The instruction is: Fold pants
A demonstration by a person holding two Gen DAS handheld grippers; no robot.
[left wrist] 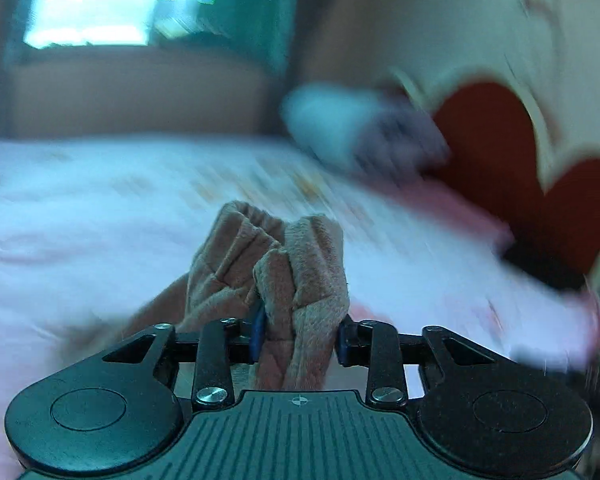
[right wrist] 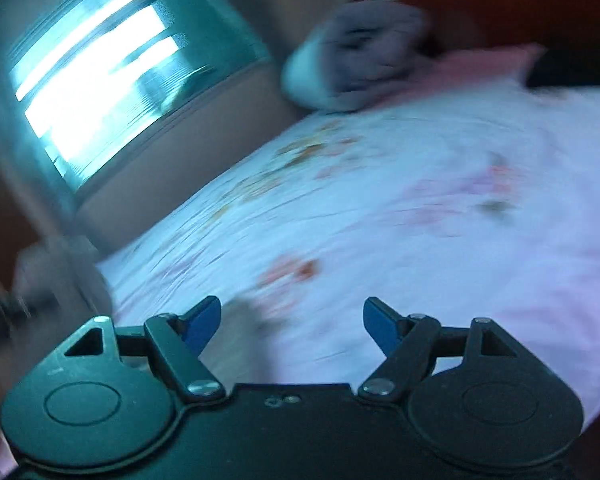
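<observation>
The pants [left wrist: 284, 264] are tan, soft and ribbed. In the left wrist view a bunched fold of them stands up between the blue pads. My left gripper [left wrist: 300, 338] is shut on this fold and holds it above the bed. The rest of the pants hangs below, hidden by the gripper body. My right gripper [right wrist: 292, 320] is open and empty, its blue pads [right wrist: 204, 318] wide apart above the floral sheet. No pants show in the right wrist view.
The bed has a white and pink floral sheet [right wrist: 380, 200]. A grey and white bundle of cloth [right wrist: 356, 56] lies at the head of the bed by a red headboard [left wrist: 500, 152]. A bright window [right wrist: 100, 80] is on the left wall. Both views are motion-blurred.
</observation>
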